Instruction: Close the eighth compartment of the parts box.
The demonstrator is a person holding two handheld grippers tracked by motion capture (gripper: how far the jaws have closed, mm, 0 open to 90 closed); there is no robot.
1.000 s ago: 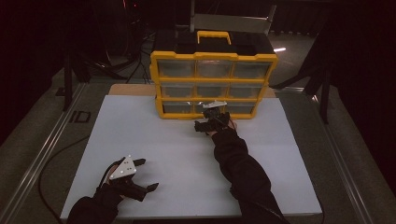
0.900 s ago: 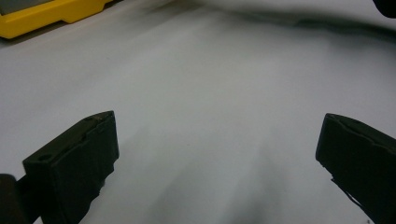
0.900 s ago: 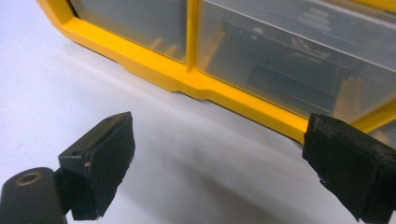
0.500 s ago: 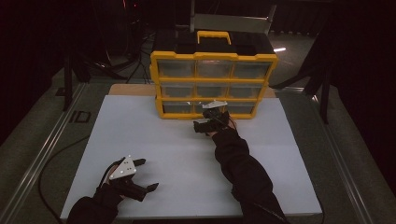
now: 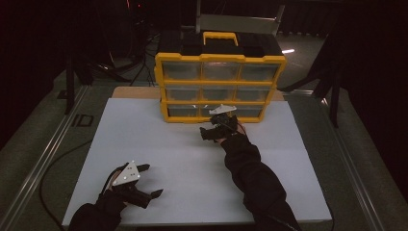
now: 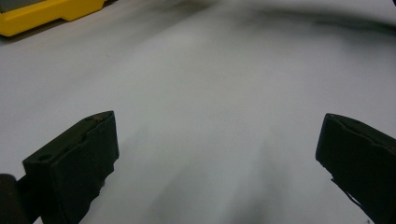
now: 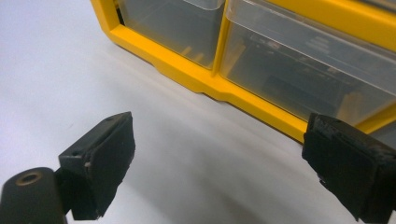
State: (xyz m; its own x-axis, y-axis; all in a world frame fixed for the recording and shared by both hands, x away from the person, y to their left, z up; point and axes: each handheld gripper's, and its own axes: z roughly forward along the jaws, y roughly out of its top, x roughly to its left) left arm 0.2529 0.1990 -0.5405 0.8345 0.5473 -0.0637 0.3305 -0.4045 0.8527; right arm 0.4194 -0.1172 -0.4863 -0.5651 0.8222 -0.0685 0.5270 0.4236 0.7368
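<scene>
Glossy yellow plastic organiser (image 5: 220, 60), clear plastic drawers (image 7: 299, 60), matt white tabletop (image 5: 144, 144)

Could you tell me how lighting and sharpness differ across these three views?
High view: dim, surroundings black, yellow drawer cabinet lit. Left gripper view: white table soft, blurred far off. Right gripper view: right claw open, a clear drawer with slight glare.

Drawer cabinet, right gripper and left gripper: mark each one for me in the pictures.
Drawer cabinet (image 5: 220, 85): high view, on the yellow bar between the top and middle drawer rows.
Right gripper (image 5: 206, 134): high view, midway between its fingertips.
Left gripper (image 5: 150, 180): high view, midway between its open fingertips.
</scene>
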